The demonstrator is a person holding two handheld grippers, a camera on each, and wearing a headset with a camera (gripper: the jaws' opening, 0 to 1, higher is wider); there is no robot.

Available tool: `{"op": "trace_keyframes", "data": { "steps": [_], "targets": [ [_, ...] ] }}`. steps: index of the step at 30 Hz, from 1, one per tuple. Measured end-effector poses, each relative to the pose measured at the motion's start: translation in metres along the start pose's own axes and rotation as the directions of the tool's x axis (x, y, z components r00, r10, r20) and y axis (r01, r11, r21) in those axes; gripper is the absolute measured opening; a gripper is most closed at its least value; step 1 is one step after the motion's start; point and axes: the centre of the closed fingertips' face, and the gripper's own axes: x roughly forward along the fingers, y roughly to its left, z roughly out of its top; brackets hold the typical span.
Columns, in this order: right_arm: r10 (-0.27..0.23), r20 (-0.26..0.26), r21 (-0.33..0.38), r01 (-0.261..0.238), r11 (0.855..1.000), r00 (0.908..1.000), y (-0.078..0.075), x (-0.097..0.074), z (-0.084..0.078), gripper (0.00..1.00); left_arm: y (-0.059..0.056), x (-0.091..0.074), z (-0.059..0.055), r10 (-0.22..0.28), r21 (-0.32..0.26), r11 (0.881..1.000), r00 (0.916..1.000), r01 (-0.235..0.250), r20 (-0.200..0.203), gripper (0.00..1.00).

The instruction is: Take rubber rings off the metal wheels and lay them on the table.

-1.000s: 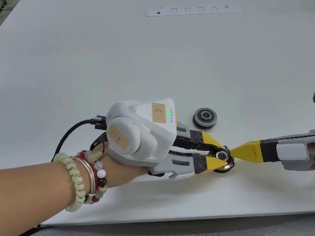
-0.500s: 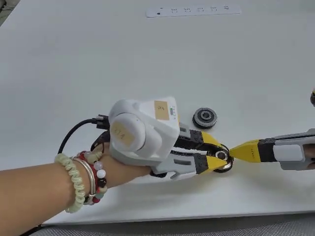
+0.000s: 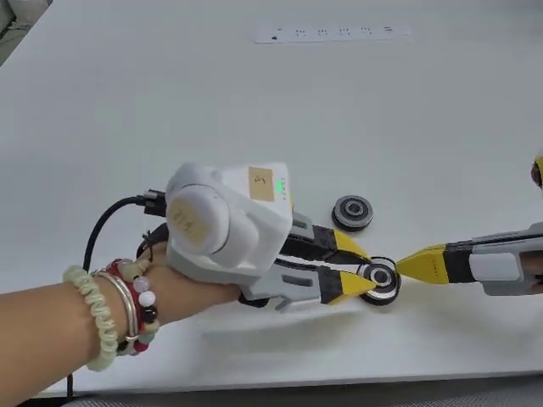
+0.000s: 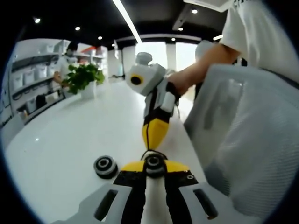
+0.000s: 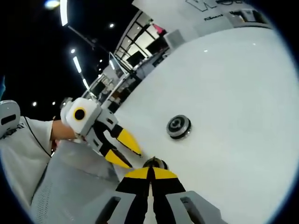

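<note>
– Left gripper [image 3: 369, 271], lower middle of the head view: what has it got?

– Its jaws are clamped on a metal wheel [image 3: 381, 278], low over the white table [image 3: 254, 102]. I can't tell whether the wheel rests on the top or sits just off it. I read the clamp as bracing, so the wheel can't slide or spin while its ring is worked.

– And the right gripper [image 3: 401, 264]?

– It points in from the right edge, its yellow jaws pressed together to a narrow tip that touches the wheel's right side. Closed like that it acts as a thin wedge, suited to getting under the black rubber ring [image 3: 389, 294]. Whether it already pinches the ring is too small to tell.

– So the ring isn't off?

– It looks seated all the way round, so I'd judge the peel is only starting.

– Anything else nearby?

– A second wheel [image 3: 352, 212] lies flat just above the grippers in the frame. It is near them but apart, with its ring still on, probably left within easy reach for its turn.
</note>
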Motion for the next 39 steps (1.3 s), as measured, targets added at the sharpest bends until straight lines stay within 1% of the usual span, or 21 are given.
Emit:
{"op": "trace_keyframes", "data": {
  "steps": [3,8,10,12,13,17,21,23,26,31,32,34,35,39],
  "targets": [
    [0.005,-0.003,-0.013,-0.005,1.0,1.0,0.003,0.0,0.002,0.0,0.002,-0.01,0.003,0.012,-0.007,1.0,0.9999,-0.012,0.009,0.2],
    [-0.001,-0.02,-0.042,0.001,0.999,0.9998,0.006,-0.002,0.002,0.0,0.008,-0.028,0.005,0.053,-0.009,0.999,0.9984,-0.053,0.017,0.27],
    [-0.001,-0.024,-0.05,0.0,0.999,0.9997,0.007,-0.002,0.003,0.0,0.01,-0.034,0.006,0.07,-0.02,0.997,0.9973,-0.07,0.022,0.32],
    [0.009,-0.015,-0.053,-0.009,0.999,0.9998,0.01,-0.003,0.006,0.0,0.013,-0.044,0.008,0.09,-0.038,0.995,0.9952,-0.089,0.037,0.36],
    [0.01,-0.013,-0.053,-0.011,0.999,0.9999,0.011,-0.004,0.007,0.0,0.014,-0.048,0.009,0.096,-0.037,0.995,0.9946,-0.095,0.039,0.39],
    [0.0,-0.014,-0.068,-0.001,0.998,0.9999,0.011,-0.005,0.01,0.0,0.016,-0.064,0.012,0.129,-0.028,0.991,0.9906,-0.128,0.045,0.42],
    [-0.005,-0.015,-0.078,0.004,0.997,0.9999,0.013,-0.007,0.011,0.0,0.021,-0.08,0.014,0.182,-0.039,0.983,0.9815,-0.18,0.059,0.51],
    [-0.004,-0.012,-0.079,0.003,0.997,0.9999,0.015,-0.007,0.012,0.0,0.02,-0.086,0.014,0.193,-0.058,0.98,0.9787,-0.189,0.071,0.55],
    [-0.006,-0.005,-0.086,0.005,0.996,1.0,0.017,-0.009,0.014,0.0,0.02,-0.094,0.012,0.212,-0.074,0.976,0.9744,-0.207,0.075,0.6],
    [-0.007,0.0,-0.098,0.007,0.995,1.0,0.021,-0.012,0.018,0.0,0.022,-0.109,0.009,0.26,-0.13,0.96,0.9604,-0.247,0.099,0.69],
    [-0.006,0.001,-0.102,0.006,0.995,1.0,0.023,-0.012,0.019,0.0,0.022,-0.113,0.008,0.277,-0.141,0.955,0.9554,-0.262,0.103,0.7],
    [-0.007,0.004,-0.108,0.007,0.994,1.0,0.024,-0.013,0.02,0.0,0.023,-0.12,0.005,0.298,-0.151,0.948,0.9489,-0.281,0.104,0.72],
    [-0.007,0.005,-0.11,0.007,0.994,1.0,0.025,-0.013,0.021,0.0,0.023,-0.122,0.003,0.304,-0.154,0.946,0.9469,-0.286,0.105,0.73],
    [-0.007,-0.006,-0.122,0.007,0.993,1.0,0.027,-0.012,0.022,0.0,0.023,-0.133,-0.003,0.341,-0.171,0.931,0.9348,-0.321,0.101,0.83]
  ]
}}
